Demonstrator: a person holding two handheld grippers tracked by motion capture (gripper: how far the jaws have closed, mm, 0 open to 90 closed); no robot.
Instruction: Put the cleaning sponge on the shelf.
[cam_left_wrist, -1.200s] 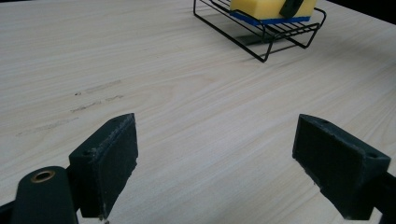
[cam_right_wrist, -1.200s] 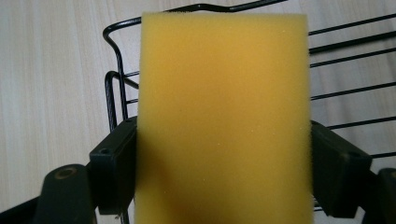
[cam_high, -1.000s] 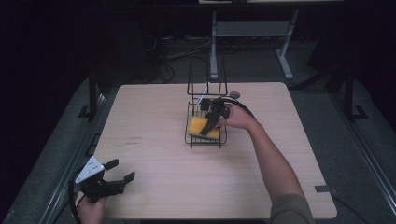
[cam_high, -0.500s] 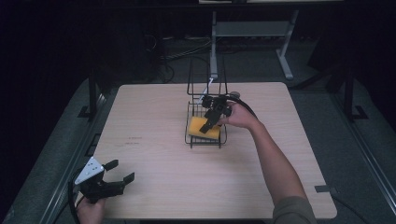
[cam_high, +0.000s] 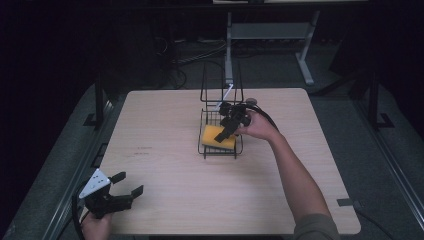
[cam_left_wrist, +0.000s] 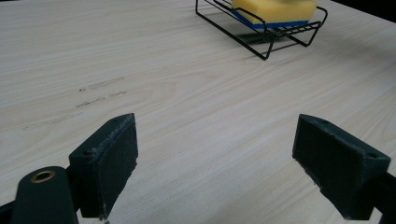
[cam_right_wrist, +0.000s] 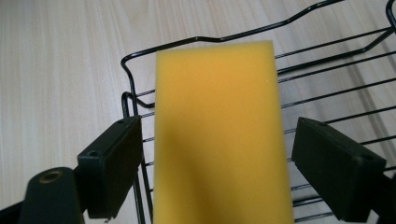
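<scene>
The right tool (cam_high: 231, 123) is positioned over the wire rack (cam_high: 220, 148), which serves as the landmark here. Its jaws stand wide apart. In the right gripper view, the yellow sponge (cam_right_wrist: 219, 135) lies between the two jaws with a gap on each side; neither jaw touches it. Whether the jaw tips contact the rack wires cannot be determined.

The sponge rests in the rack's tray, yellow face up. In the left gripper view, a blue layer is visible along the sponge's (cam_left_wrist: 273, 10) lower edge, sitting on the rack's (cam_left_wrist: 261, 35) wires. The sponge overhangs no side of the rack that can be seen.

The rack stands on the surface (cam_high: 165, 130) near its middle, slightly toward the far edge. A tall wire loop (cam_high: 221, 80) rises from the rack's far end, directly beyond the right tool. The person's right forearm (cam_high: 295, 175) extends from the near right corner of the surface to the rack.

The left tool (cam_high: 120, 192) is well apart from the rack, at the near left corner of the surface. Its jaws are spread wide and hold nothing; in the left gripper view they frame bare wood, pointing toward the rack. A grey three-cornered plate (cam_high: 95, 182) sits on top of this tool. Faint dark marks (cam_left_wrist: 98, 93) lie on the surface between the left tool and the rack.
</scene>
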